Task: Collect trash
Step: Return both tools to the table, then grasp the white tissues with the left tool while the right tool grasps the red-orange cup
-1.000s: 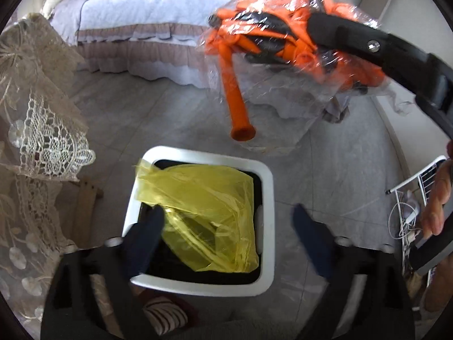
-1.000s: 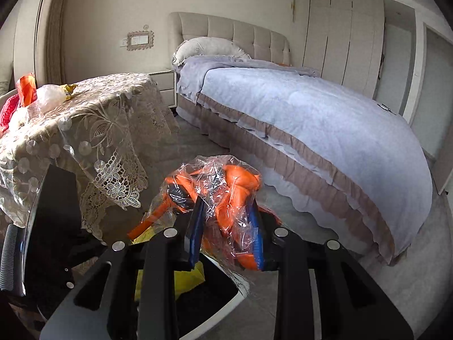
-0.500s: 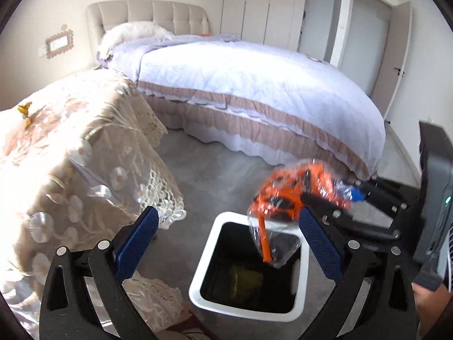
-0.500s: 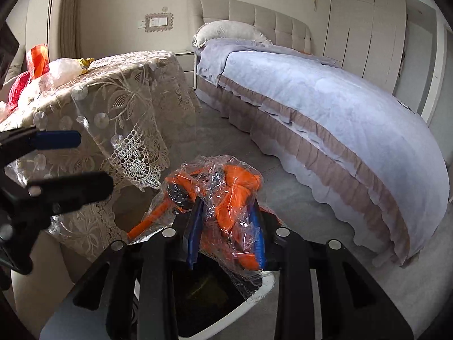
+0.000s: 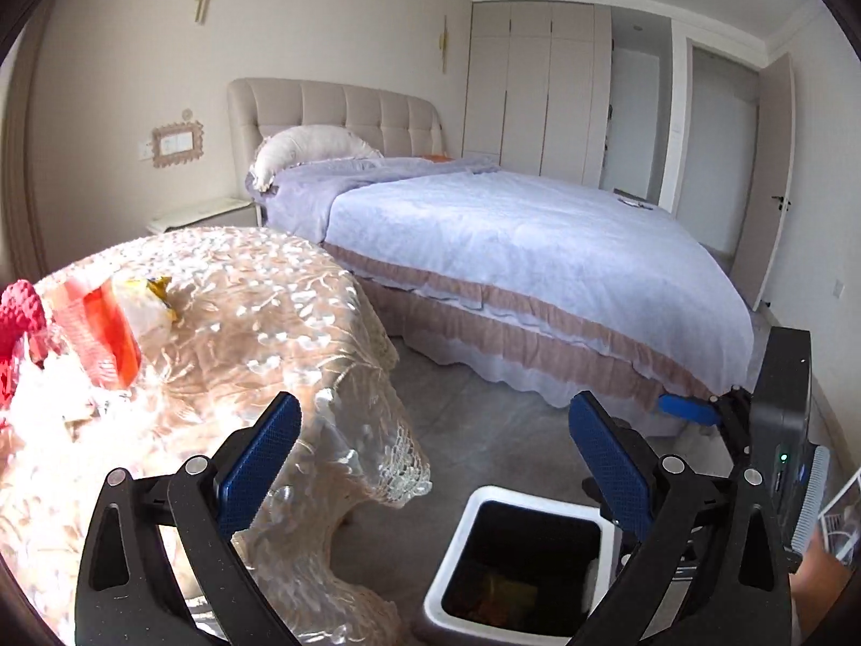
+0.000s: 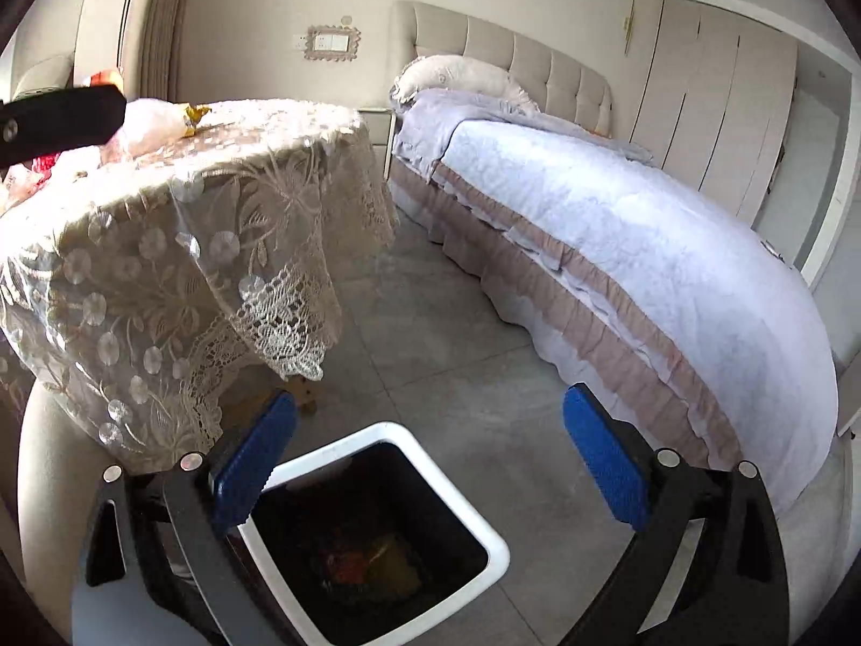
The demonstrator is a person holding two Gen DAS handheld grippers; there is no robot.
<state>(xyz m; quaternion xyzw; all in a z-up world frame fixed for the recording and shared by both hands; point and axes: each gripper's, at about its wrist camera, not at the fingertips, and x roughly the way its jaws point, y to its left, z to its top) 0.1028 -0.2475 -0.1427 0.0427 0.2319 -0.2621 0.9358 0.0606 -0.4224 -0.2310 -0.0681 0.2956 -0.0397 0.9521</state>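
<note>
A white-rimmed black trash bin [image 6: 487,535] stands on the floor; it also shows in the left wrist view [image 5: 457,570]. Orange and yellow trash [image 6: 371,565] lies at its bottom. My right gripper [image 6: 430,457] is open and empty above the bin. My left gripper [image 5: 430,457] is open and empty, raised beside the table. More trash lies on the table: an orange-red wrapper [image 5: 102,334], a clear bag with a yellow piece [image 5: 145,307] and a red item [image 5: 19,317]. The bag also shows in the right wrist view [image 6: 156,124].
The table wears a lace cloth [image 5: 231,323] that hangs down next to the bin. A bed with a lilac cover [image 6: 619,226] fills the right side. Grey tile floor [image 6: 441,334] lies between table and bed. Wardrobes [image 5: 533,91] stand at the back.
My right gripper opened and dropped the orange plastic-wrapped bundle into the bin. My left gripper rose from over the bin and now faces the table and bed.
</note>
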